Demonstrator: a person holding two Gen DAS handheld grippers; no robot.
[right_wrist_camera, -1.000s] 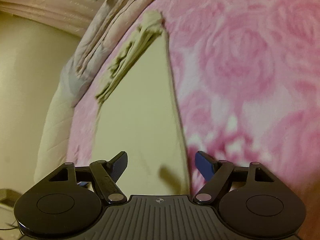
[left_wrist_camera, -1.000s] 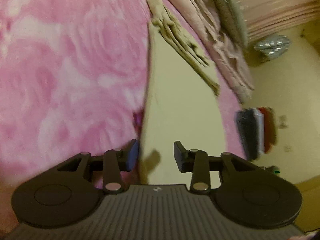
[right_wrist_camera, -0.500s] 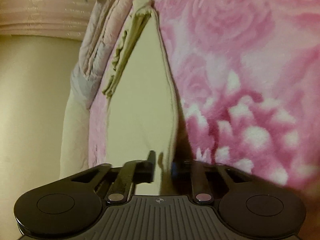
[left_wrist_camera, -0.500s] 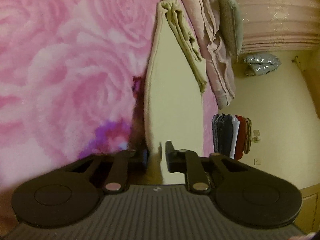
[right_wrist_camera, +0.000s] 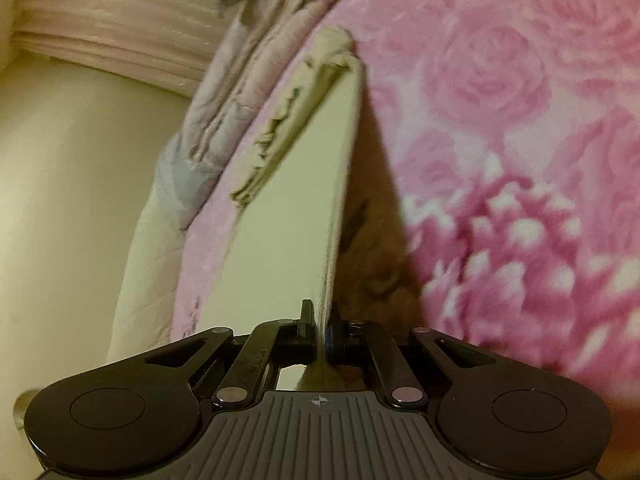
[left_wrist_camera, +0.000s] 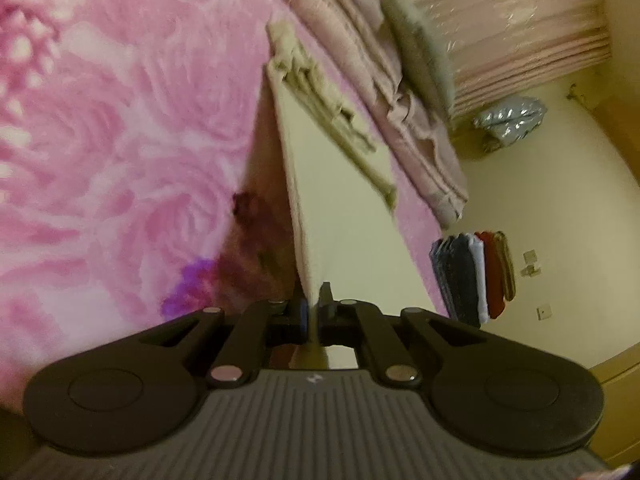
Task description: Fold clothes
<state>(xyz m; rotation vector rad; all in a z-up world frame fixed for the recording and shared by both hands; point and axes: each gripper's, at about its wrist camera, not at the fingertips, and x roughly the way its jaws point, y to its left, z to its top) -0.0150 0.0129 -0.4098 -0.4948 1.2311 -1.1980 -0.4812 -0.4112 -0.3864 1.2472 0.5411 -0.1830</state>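
Garment [left_wrist_camera: 340, 216] edge now lifted, pale, taut

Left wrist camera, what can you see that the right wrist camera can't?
Only the left wrist view shows the stack of folded clothes and a shiny silver bag by the wall. Only the right wrist view shows the bed's pale side. Both show the cream garment, the pink rose blanket and the bunched pale-pink bedding. The left hand-held gripper and right hand-held gripper each pinch the garment's edge.

pink rose blanket [left_wrist_camera: 120, 140] — folded quilt [left_wrist_camera: 384, 92], hanging clothes [left_wrist_camera: 472, 276] beyond
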